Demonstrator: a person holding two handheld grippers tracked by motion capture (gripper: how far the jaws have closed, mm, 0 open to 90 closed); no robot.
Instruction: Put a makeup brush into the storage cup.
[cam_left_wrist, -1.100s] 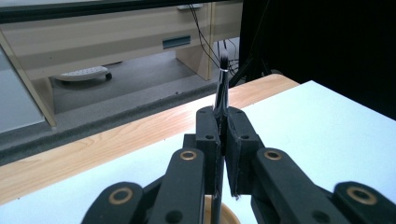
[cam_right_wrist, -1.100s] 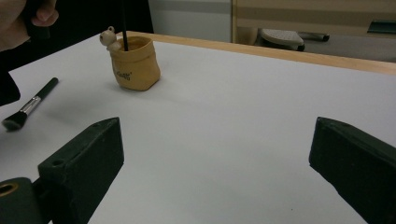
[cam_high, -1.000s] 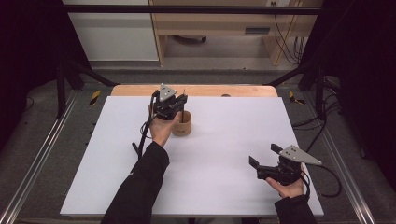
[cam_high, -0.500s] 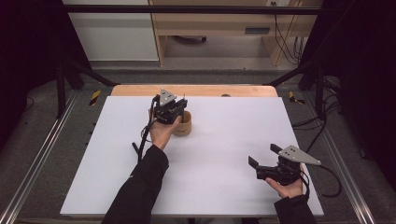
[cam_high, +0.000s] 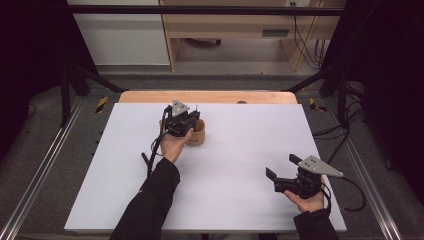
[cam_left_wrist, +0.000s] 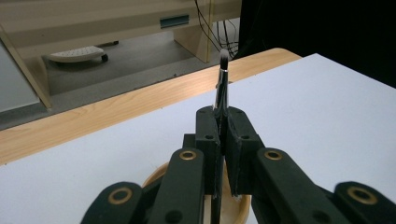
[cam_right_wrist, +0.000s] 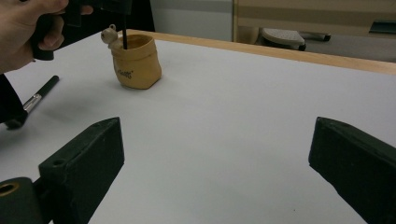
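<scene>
While the left gripper (cam_high: 186, 121) hangs over the small tan pot (cam_high: 196, 135) toward the far side of the white table (cam_high: 240, 150), its jaws are pressed together on a thin brush (cam_left_wrist: 222, 81); the left gripper view shows the brush's silver ferrule and dark tip sticking up past the jaw ends, with the pot's round rim (cam_left_wrist: 156, 175) directly beneath. From the right gripper view, the brush's dark handle (cam_right_wrist: 125, 37) runs straight down into the mouth of the pot, which looks like a little sack with a small figure on its rim. A second brush (cam_right_wrist: 39, 97), dark-handled with a silver ferrule, lies flat on the table left of the pot, apart from it. The right gripper (cam_high: 282, 177) sits near the near right corner of the table, well apart from the pot, with its jaws spread wide and nothing between them. A wooden strip (cam_high: 207, 96) borders the table's far edge.
</scene>
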